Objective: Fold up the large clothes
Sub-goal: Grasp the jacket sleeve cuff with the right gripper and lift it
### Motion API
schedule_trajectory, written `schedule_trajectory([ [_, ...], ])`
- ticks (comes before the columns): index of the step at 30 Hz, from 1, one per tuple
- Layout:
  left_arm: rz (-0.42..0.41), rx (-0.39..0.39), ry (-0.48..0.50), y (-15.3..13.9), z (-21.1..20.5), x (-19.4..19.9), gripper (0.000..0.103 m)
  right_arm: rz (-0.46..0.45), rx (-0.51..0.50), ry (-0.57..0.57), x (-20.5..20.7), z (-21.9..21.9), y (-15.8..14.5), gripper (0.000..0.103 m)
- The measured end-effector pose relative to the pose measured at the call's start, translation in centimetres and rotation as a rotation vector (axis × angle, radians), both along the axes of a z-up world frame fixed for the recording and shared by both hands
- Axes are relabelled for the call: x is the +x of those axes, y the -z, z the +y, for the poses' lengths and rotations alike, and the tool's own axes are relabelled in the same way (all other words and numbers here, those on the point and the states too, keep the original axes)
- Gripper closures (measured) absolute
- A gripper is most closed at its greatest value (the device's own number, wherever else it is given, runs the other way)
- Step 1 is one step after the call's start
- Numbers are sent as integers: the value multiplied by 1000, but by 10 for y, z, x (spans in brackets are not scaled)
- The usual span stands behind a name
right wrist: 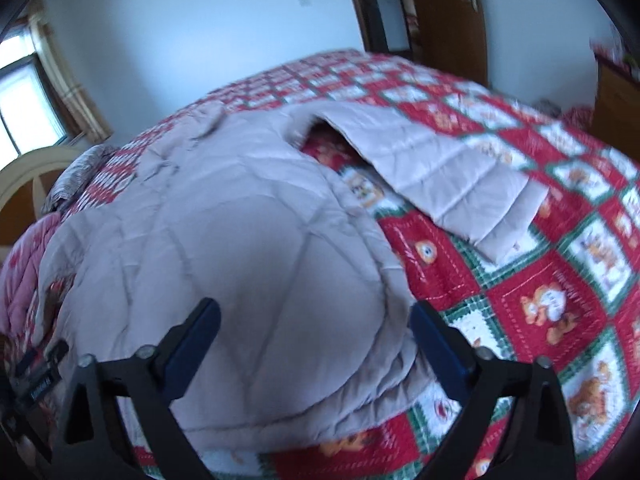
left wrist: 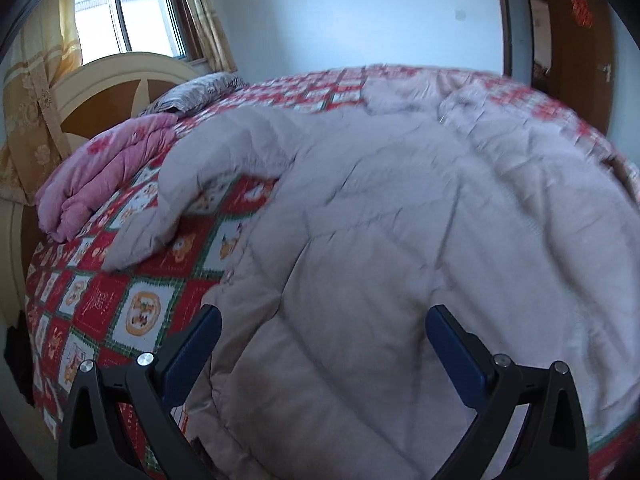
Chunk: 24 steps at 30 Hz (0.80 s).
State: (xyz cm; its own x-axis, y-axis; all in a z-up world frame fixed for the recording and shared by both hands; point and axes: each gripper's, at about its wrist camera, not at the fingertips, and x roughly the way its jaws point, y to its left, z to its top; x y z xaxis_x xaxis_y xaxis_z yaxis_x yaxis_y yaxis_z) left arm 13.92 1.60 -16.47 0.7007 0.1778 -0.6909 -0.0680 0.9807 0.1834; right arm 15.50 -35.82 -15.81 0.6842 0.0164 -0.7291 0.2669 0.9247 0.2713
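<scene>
The padded coat [left wrist: 380, 216] on the bed [right wrist: 540, 300] looks soft, bulky and light: both grippers' jaws gape empty, so pinch its hem corners.

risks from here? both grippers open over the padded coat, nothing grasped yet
1. The grey padded coat is thick; the open left gripper may pinch only the top layer at the hem, so the fold drags unevenly.
2. Both sleeves lie splayed on the bedspread: left sleeve, right sleeve. Folding the body first could trap them crooked.
3. The right gripper straddles the coat's edge; closing there might catch the bedspread too.
</scene>
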Motion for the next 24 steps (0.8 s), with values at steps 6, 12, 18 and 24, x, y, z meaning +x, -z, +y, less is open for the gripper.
schedule_trajectory([
  [6,25,17,-1,17,16,1,1,69,8,-51,4,8,18,23],
  [12,7,22,2,-12,23,3,1,6,167,27,2,-36,11,23],
  [18,-83,-32,20,-63,15,22,1,4,136,312,-1,-107,4,21],
  [24,-59,-74,31,-56,-10,65,1,63,118,432,17,-147,21,21],
])
